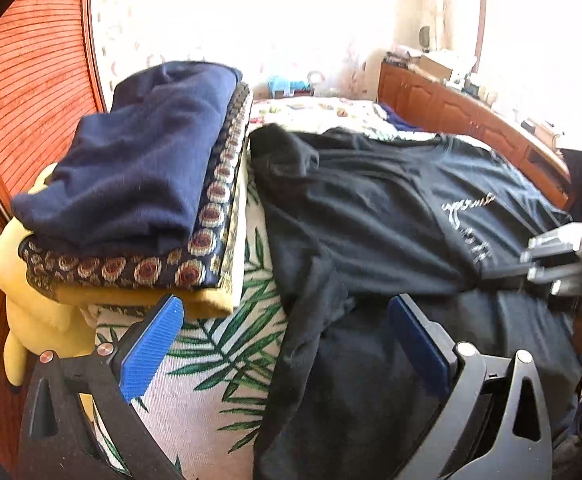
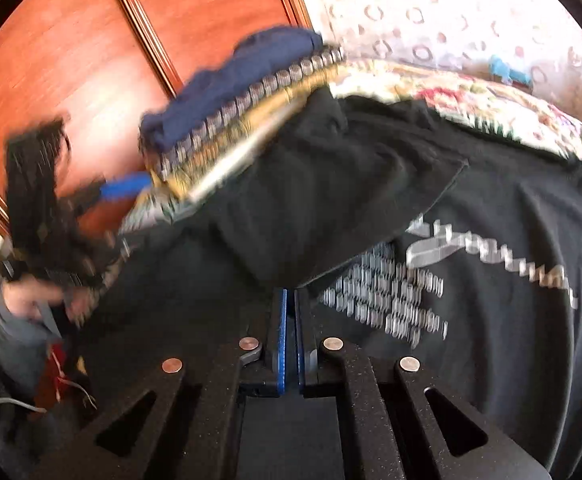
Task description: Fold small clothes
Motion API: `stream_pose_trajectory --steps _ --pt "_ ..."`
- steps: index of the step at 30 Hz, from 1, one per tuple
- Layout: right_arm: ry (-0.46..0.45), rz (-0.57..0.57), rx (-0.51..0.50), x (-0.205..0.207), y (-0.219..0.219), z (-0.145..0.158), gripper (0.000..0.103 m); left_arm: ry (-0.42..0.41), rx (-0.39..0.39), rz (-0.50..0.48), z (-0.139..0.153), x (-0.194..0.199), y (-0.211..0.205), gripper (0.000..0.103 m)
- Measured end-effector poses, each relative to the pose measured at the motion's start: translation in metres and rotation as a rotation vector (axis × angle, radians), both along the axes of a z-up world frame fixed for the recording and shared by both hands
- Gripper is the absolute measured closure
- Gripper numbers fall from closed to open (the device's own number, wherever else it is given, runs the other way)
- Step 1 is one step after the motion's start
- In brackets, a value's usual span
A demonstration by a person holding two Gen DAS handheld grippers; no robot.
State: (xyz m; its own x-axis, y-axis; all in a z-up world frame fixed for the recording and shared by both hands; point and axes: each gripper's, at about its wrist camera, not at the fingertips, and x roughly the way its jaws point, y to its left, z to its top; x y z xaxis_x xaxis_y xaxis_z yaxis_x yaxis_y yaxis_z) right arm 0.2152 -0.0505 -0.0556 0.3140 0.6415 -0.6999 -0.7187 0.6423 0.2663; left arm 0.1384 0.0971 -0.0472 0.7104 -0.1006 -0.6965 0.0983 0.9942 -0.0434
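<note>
Presently the left gripper [image 1: 285, 344] stands with its blue-padded jaws wide apart and nothing between the pads; it hangs over the near left edge of a black T-shirt [image 1: 391, 216], with leaf-print bedding [image 1: 215, 344] showing under the gap. The right gripper [image 2: 289, 300] has its jaws pressed together. Black cloth lies directly at their tips, but the blur in the right wrist view does not let me tell whether any fabric is caught between them.

The black T-shirt [image 2: 491, 208] lies spread across the bed, white lettering uppermost, one sleeve folded in toward the body at the far left. From the left wrist view the right gripper [image 1: 551, 260] appears at the right edge of the shirt, near the lettering.

Just left of the shirt sits a pile of folded clothes [image 1: 139, 184]: a navy garment on top, a patterned piece beneath it, yellow cloth at the bottom. The pile [image 2: 243, 108] touches the shirt's far left edge. Behind it stands a reddish wooden panel [image 1: 31, 80]. A wooden cabinet [image 1: 451, 112] runs along the far right side of the bed.
</note>
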Motion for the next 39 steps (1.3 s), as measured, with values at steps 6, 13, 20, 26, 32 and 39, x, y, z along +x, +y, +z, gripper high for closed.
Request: stream_pose_trajectory --steps 6,13,20,26,32,39 --pt "-0.018 -0.078 -0.012 -0.005 -0.012 -0.008 0.094 -0.057 -0.002 -0.027 0.014 0.006 -0.018 0.0" --pt "-0.067 -0.192 0.007 -0.011 -0.06 0.005 0.093 -0.05 0.024 -0.122 0.019 0.026 -0.057 0.0" --pt "-0.123 -0.323 -0.015 -0.021 -0.117 0.021 0.092 -0.025 -0.022 -0.228 0.018 0.052 -0.102 0.0" --pt "-0.164 -0.452 -0.02 -0.025 -0.185 0.031 0.035 0.005 -0.006 -0.282 0.012 0.077 -0.143 0.0" --pt "-0.169 -0.645 -0.058 -0.021 -0.263 0.027 0.033 0.051 0.046 -0.347 0.0 0.093 -0.185 0.0" --pt "-0.062 -0.746 -0.073 -0.017 -0.318 0.008 0.033 0.12 0.08 -0.392 -0.015 0.101 -0.206 0.0"
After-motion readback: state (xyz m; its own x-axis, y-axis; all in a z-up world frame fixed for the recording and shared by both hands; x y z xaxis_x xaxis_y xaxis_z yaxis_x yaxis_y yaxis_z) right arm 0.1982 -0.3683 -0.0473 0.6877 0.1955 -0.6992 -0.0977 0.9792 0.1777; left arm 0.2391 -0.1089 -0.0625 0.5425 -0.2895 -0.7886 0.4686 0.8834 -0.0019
